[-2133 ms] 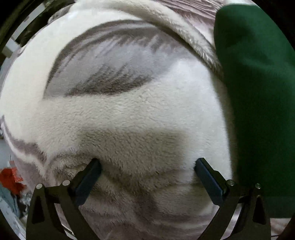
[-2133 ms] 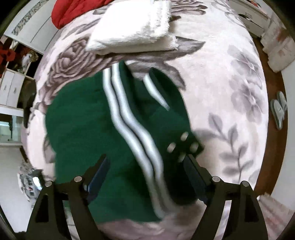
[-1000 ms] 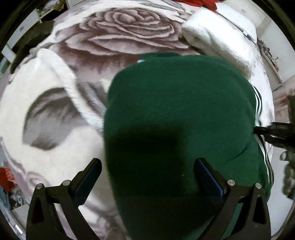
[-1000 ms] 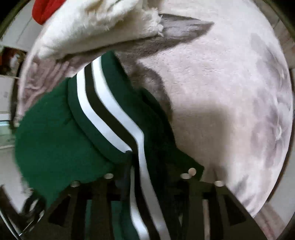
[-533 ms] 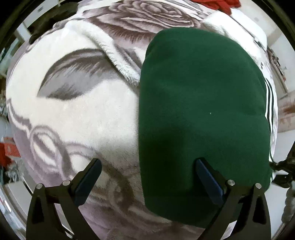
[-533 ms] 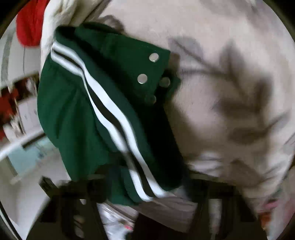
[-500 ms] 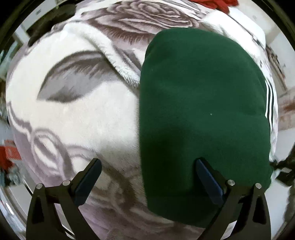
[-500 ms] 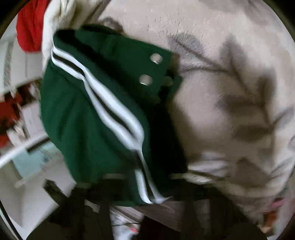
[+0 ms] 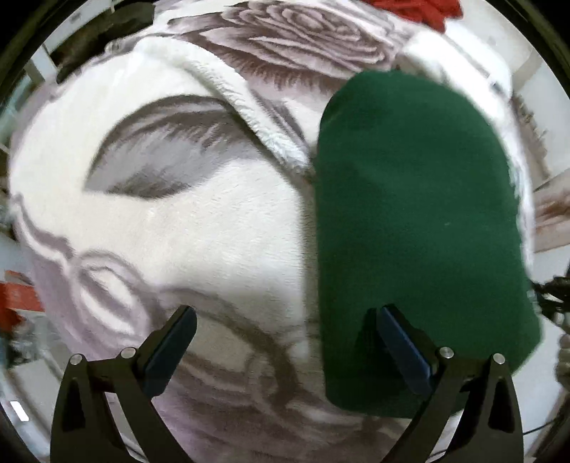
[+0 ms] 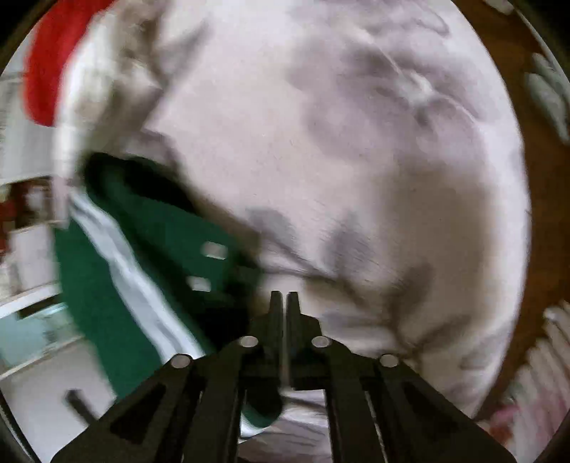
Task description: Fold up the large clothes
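Note:
A folded dark green jacket (image 9: 416, 228) lies on a pale floral blanket (image 9: 199, 220). My left gripper (image 9: 285, 338) is open just above its near left edge, its right finger (image 9: 402, 342) over the green cloth, holding nothing. In the blurred right wrist view the jacket (image 10: 149, 256), with white stripes and metal snaps, sits to the left of my right gripper (image 10: 284, 302). That gripper's fingers are pressed together; no cloth shows between the tips. Part of the green edge lies under the gripper's left finger base.
A folded white fleece (image 9: 459, 60) and a red garment (image 9: 413, 10) lie at the blanket's far end. A blanket fold (image 9: 242, 103) runs beside the jacket. Wooden floor (image 10: 548, 213) and slippers (image 10: 548, 89) lie past the bed's right edge.
The right gripper swung right, away from the striped edge, so the jacket slid to the left of its view. In the left wrist view the jacket shifted right.

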{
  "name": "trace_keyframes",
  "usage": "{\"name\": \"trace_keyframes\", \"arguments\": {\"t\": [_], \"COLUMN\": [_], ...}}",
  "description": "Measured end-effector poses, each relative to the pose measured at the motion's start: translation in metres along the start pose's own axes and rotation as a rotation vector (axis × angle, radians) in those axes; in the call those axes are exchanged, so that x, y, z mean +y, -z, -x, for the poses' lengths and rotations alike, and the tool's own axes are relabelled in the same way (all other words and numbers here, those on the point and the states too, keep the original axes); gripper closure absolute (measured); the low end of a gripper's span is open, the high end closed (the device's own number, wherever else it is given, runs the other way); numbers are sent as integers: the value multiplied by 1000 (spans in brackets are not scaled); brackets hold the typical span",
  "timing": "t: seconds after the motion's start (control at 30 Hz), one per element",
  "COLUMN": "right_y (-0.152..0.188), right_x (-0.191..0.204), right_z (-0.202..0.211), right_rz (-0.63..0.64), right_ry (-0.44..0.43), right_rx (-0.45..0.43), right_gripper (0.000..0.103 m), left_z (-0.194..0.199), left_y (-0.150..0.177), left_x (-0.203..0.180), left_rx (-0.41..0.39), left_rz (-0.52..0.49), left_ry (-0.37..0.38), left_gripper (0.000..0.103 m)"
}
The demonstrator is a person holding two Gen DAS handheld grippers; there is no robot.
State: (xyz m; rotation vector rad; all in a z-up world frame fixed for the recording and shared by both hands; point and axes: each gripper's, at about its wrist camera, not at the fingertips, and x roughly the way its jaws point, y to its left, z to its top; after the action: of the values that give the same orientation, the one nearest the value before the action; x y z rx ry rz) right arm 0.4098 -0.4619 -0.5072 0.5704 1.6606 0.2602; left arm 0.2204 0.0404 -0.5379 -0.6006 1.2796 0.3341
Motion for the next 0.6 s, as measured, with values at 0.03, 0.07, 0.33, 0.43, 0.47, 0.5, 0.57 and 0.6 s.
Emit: {"name": "trace_keyframes", "arguments": {"t": [0.03,0.07,0.33,0.43,0.47,0.5,0.57,0.6], "right_y": [0,-1,-15,-3,5,13,39,56], "right_x": [3,5,8,29,35,37,49,58], "right_z": [6,6,-111,-128,-134,-137,-140,-138], "right_rz": [30,53,62,115,101,66,44,42], "right_ry": [-55,-142,-437,-478,-524,-543,-575,-615], "right_rx": [-22,-26,327,331,346,357,374,383], "right_gripper": [37,10,8,9,20,25,27,28], "left_z": [-3,-12,-67,-59,-54,-44,-24,-15], "left_y": [1,3,-7,-13,-17,-25,-44,-54], "left_x": [2,7,14,18,21,26,39,46], "left_rx": [9,41,22,-13,-17,-27,-70,-91], "left_rz": [15,51,273,289,290,298,306,297], "left_ry": [51,162,638,643,646,650,659,662], "left_gripper": [0,0,0,13,16,17,20,20]}}
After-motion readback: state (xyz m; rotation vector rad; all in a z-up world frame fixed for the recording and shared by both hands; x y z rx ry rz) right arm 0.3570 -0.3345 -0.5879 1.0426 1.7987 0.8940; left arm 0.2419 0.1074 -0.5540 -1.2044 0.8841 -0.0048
